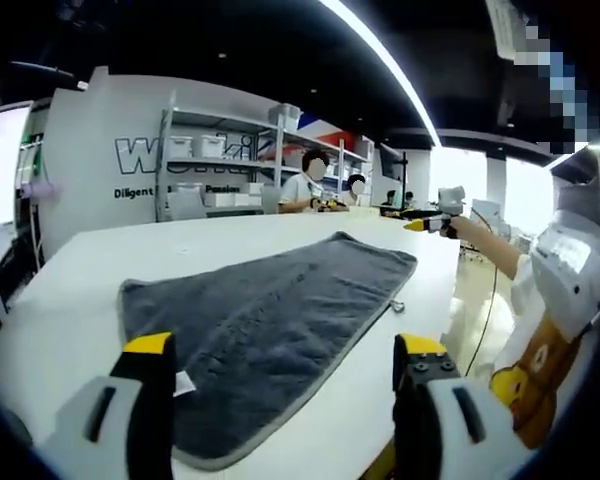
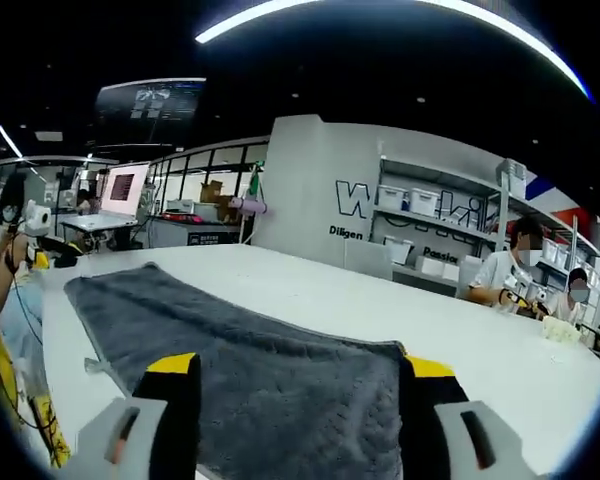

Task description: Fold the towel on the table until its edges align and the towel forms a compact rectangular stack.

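Observation:
A dark grey towel [image 1: 270,320] lies spread flat on the white table [image 1: 70,310], with a small white tag [image 1: 183,383] at its near corner. My left gripper [image 1: 285,352] hovers open over that near end, nothing held between its yellow-tipped fingers [image 1: 148,346]. Past the towel's far right corner, my right gripper [image 1: 432,223] hangs above the table edge in a person's hand. In the right gripper view the towel [image 2: 250,360] runs away to the left, and my right gripper [image 2: 300,370] stands open above its near end. The left gripper [image 2: 37,235] shows at the far left.
A small object [image 1: 397,306] lies on the table beside the towel's right edge. The table edge [image 1: 450,300] drops off at the right by the person's body. Shelves with bins [image 1: 210,170] and two seated people [image 1: 315,185] are behind the table. A monitor [image 2: 123,187] stands far back.

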The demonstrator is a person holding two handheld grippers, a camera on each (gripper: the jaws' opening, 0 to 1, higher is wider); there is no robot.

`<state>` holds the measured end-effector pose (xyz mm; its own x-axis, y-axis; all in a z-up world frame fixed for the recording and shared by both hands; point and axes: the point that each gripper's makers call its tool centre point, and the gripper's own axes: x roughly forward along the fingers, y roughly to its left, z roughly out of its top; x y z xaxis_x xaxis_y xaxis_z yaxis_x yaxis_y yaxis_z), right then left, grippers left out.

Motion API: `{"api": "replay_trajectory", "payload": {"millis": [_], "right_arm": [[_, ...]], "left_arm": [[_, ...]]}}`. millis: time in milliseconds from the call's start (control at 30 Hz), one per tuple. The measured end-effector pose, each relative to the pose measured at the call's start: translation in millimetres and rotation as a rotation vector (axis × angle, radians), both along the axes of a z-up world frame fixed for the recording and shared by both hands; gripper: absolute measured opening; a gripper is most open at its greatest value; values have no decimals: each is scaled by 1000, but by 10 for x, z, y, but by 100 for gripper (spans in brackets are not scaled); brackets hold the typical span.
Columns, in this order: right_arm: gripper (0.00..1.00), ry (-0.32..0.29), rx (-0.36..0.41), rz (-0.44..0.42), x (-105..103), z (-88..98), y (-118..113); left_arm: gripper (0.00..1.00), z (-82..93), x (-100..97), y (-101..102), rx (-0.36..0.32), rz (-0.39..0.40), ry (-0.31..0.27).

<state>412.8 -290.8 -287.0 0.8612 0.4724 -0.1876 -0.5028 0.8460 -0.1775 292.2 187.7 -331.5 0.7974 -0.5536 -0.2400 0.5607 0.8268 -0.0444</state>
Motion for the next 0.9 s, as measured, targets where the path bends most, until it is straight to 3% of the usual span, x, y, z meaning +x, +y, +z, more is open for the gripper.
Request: {"api": "replay_trajectory", "payload": {"millis": [333, 567, 900], "right_arm": [[100, 15, 1, 53, -303, -121, 81], [100, 31, 3, 75, -450, -172, 121], [100, 53, 4, 39, -520, -274, -54]], "left_arm": [[95, -35, -44, 104, -2, 27, 13], [95, -32, -45, 201, -5, 42, 17], [95, -72, -68, 315, -5, 68, 31]]}}
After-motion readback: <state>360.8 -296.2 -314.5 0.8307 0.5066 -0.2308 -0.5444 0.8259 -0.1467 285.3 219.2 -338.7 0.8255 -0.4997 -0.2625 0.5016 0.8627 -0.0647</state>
